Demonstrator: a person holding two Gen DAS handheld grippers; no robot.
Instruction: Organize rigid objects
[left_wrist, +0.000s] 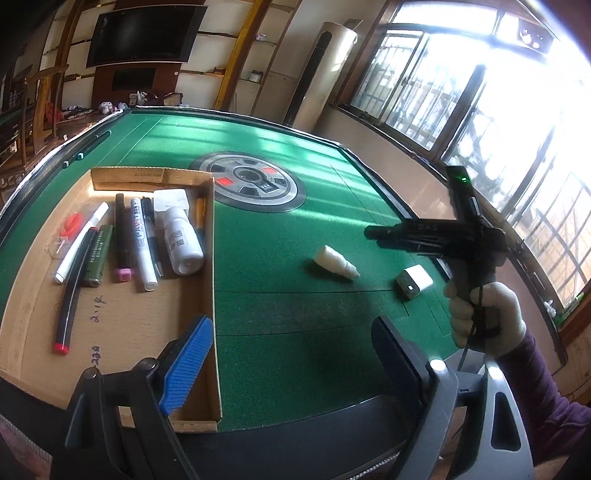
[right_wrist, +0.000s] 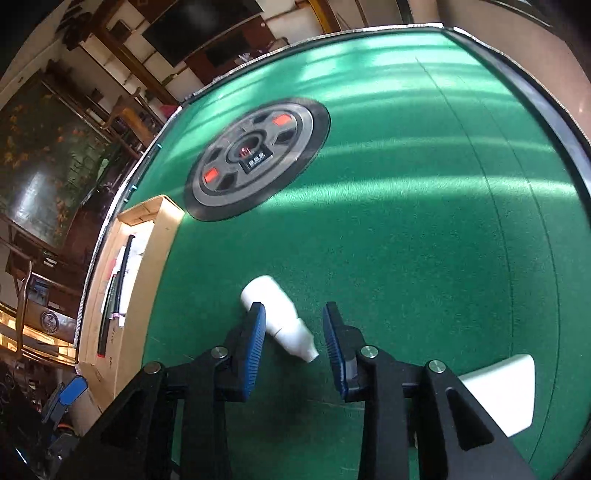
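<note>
A small white bottle (left_wrist: 336, 263) (right_wrist: 280, 317) lies on its side on the green felt table (left_wrist: 280, 332). A white charger block (left_wrist: 413, 283) (right_wrist: 502, 391) lies just to its right. My right gripper (left_wrist: 373, 233) (right_wrist: 293, 325) hovers over the bottle, open; the bottle lies between its blue pads and neither pad presses on it. My left gripper (left_wrist: 291, 354) stands wide open and empty over the cardboard tray's (left_wrist: 147, 314) right wall. In the tray lie several pens and markers, a larger white bottle (left_wrist: 183, 240) and a red clip (left_wrist: 72, 223).
A round grey control panel (left_wrist: 255, 184) (right_wrist: 255, 155) sits in the table's centre. A raised black rim (left_wrist: 391, 192) borders the table. A gloved hand (left_wrist: 484, 314) with a purple sleeve holds the right gripper. Windows stand to the right, shelves and a dark screen at the back.
</note>
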